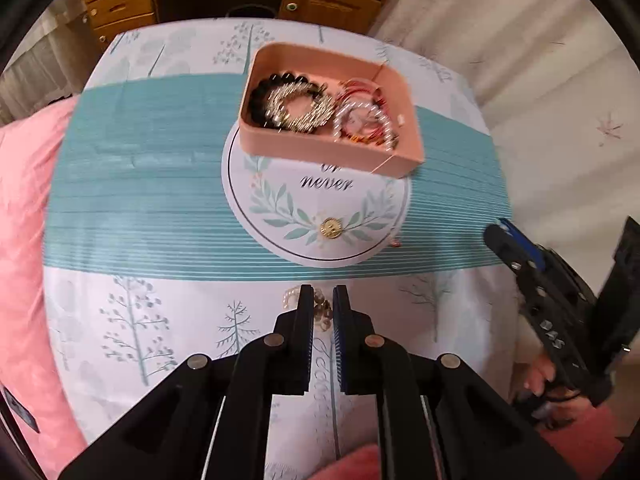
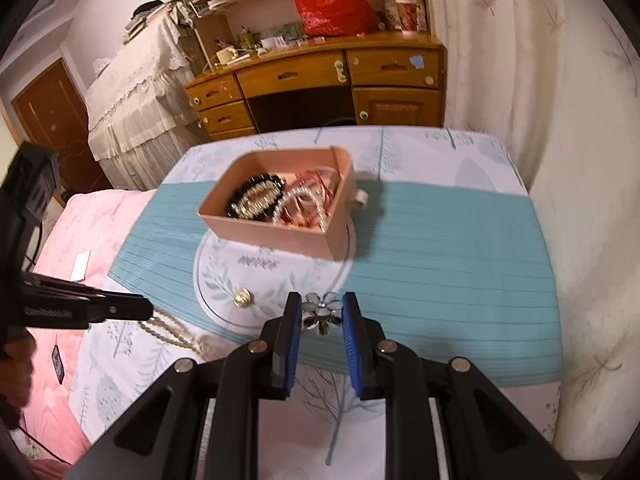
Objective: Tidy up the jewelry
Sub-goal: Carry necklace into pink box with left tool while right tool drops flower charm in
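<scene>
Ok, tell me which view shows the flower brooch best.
Right wrist view: the flower brooch lies in plain sight between the right gripper fingers, petals and dark beads visible. The left wrist view does not show it; only a red speck at the circle's edge there.

Pink box (image 1: 320, 148) on teal-striped (tree-printed) cloth (image 1: 140, 184).

The left gripper (image 1: 323, 300) pinches a pearl necklace (image 1: 320, 306) on the bedsheet (image 1: 160, 240), near the pink box (image 1: 332, 152).
</scene>
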A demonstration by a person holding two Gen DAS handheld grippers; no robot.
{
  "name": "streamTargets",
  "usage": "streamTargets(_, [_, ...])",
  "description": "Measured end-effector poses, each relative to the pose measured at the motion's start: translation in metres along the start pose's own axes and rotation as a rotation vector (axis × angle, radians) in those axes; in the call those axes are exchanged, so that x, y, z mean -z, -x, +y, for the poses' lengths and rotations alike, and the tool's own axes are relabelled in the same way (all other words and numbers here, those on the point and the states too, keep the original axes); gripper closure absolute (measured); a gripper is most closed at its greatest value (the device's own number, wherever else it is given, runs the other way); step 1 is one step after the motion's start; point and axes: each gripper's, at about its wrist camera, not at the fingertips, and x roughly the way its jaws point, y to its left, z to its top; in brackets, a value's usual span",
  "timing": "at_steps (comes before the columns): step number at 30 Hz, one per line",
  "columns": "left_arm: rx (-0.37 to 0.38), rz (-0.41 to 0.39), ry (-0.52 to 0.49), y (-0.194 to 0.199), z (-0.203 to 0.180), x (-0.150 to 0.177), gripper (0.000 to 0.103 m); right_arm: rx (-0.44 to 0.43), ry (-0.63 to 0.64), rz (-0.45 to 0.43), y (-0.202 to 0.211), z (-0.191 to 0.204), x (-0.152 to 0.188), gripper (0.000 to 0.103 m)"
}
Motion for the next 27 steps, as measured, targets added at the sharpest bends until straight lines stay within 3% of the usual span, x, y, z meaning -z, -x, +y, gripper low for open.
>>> streamTargets(7, [0.041,0.003,-0.011,0.055,-0.001,-0.023,0.096,-0.013,0.053,-0.053,0.012,0.018,-0.028,0.083])
streamTargets(13, [0.091,-0.004,0.007,0.076,-0.003,-0.056,0.096,-0.022,0.115,-0.120,0.018,0.037,-0.051,0.083])
streamTargets(20, [0.110,-0.044,-0.052,0.086,-0.014,-0.090,0.096,-0.042,0.129,-0.170,0.009,0.050,-0.076,0.083])
streamTargets(27, [0.080,-0.103,-0.121,0.080,-0.021,-0.123,0.096,-0.026,0.096,-0.187,-0.011,0.047,-0.094,0.083])
